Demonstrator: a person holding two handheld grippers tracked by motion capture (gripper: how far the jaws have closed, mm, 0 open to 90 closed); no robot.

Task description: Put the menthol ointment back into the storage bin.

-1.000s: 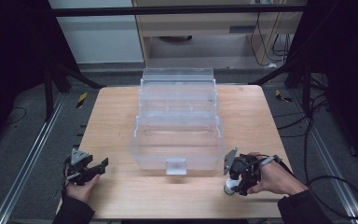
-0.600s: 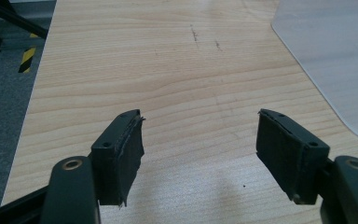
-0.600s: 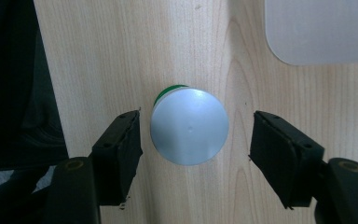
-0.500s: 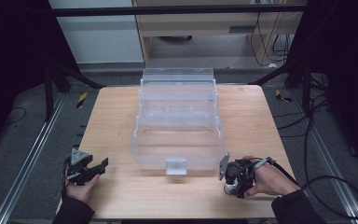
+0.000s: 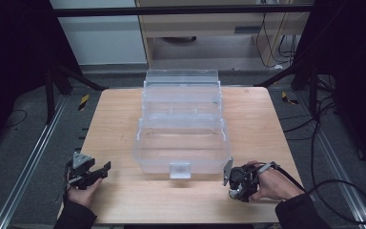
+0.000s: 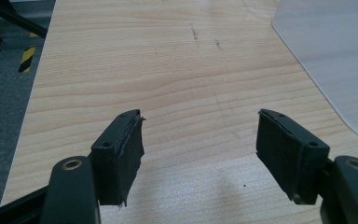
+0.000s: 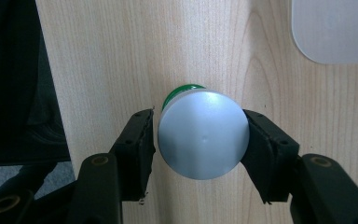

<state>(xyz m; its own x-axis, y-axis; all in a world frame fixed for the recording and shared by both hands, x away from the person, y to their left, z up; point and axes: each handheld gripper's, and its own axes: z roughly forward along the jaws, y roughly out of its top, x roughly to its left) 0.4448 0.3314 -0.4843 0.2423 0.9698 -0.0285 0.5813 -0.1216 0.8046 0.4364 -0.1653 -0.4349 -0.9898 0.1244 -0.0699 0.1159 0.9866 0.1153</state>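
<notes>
Right tongs (image 7: 199, 135) just closed onto the grey-capped green bottle (image 7: 203, 134), looks light and slippery, so grip the cap sides; left tongs (image 6: 199, 151) wide, empty.

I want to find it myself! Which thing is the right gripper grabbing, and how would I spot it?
Start at the big clear plastic box in the middle of the wooden table. Go to its near right corner, where the right gripper has just been closing on a small upright bottle. It has a round grey cap and a green body, the only green thing there.
</notes>
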